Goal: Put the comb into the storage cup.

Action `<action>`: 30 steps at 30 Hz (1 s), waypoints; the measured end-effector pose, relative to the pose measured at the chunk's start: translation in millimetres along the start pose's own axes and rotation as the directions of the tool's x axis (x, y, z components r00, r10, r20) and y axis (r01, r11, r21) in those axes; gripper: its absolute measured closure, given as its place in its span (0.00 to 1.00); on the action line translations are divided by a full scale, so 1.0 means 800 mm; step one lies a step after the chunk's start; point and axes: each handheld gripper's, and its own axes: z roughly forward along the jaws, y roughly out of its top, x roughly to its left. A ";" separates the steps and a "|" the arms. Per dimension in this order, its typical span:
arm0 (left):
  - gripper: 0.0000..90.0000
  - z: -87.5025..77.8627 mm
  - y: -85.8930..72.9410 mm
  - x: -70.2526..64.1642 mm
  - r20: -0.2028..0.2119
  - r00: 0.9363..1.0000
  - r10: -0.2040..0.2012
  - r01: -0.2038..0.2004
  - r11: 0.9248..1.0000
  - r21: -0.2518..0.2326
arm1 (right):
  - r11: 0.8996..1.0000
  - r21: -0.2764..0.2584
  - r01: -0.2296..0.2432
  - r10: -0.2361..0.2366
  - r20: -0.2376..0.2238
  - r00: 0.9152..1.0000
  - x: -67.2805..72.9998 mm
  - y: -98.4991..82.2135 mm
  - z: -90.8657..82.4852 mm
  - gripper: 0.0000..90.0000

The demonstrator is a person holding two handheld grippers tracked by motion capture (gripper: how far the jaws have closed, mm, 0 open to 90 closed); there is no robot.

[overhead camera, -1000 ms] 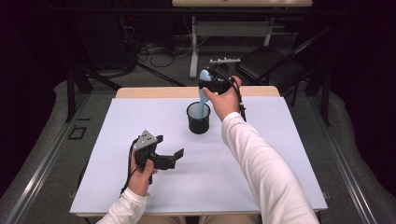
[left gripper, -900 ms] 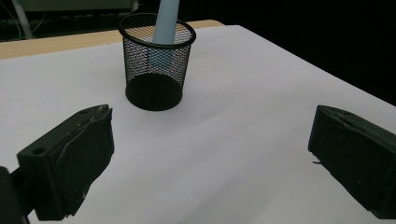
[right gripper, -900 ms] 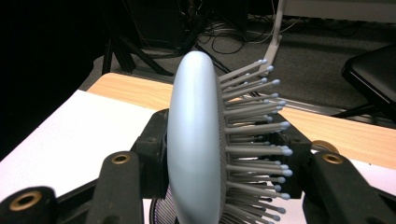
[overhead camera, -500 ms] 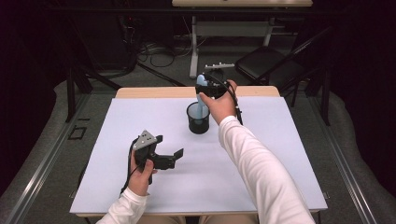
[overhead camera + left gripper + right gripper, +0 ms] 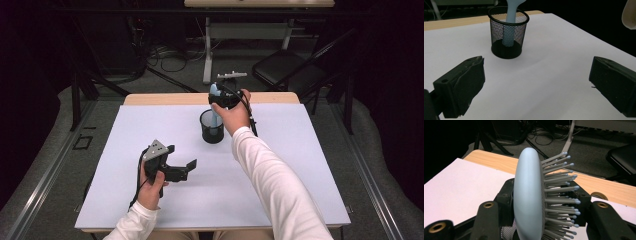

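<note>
My right gripper (image 5: 223,96), clamped on the pale blue hairbrush (image 5: 529,200), has sunk since a second ago. Handle's now inside the mesh cup (image 5: 212,126) at frame centre, so release is close. Left gripper (image 5: 181,169) waits wide open, lower left.

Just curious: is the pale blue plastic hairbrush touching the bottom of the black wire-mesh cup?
Touching. In the left gripper view the hairbrush handle's end rests on the mesh cup's base.

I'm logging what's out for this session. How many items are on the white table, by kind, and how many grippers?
Mesh cups: 1, the black mesh cup
Hairbrushes: 1, the pale blue hairbrush, handle down in the cup, head held by the right gripper
Grippers: 2, counting the left gripper, jaws open above the table
Total: 4
</note>
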 end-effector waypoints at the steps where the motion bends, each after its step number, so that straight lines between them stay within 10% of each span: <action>1: 0.01 0.000 0.000 0.000 0.000 1.000 0.000 0.000 1.000 -0.001 | 1.000 -0.002 -0.004 0.004 0.002 1.000 0.000 -0.001 0.001 0.53; 30: 0.01 0.000 -0.001 0.000 -0.003 1.000 -0.006 0.006 1.000 0.002 | 1.000 0.005 0.022 -0.022 -0.017 1.000 0.006 -0.008 0.008 0.51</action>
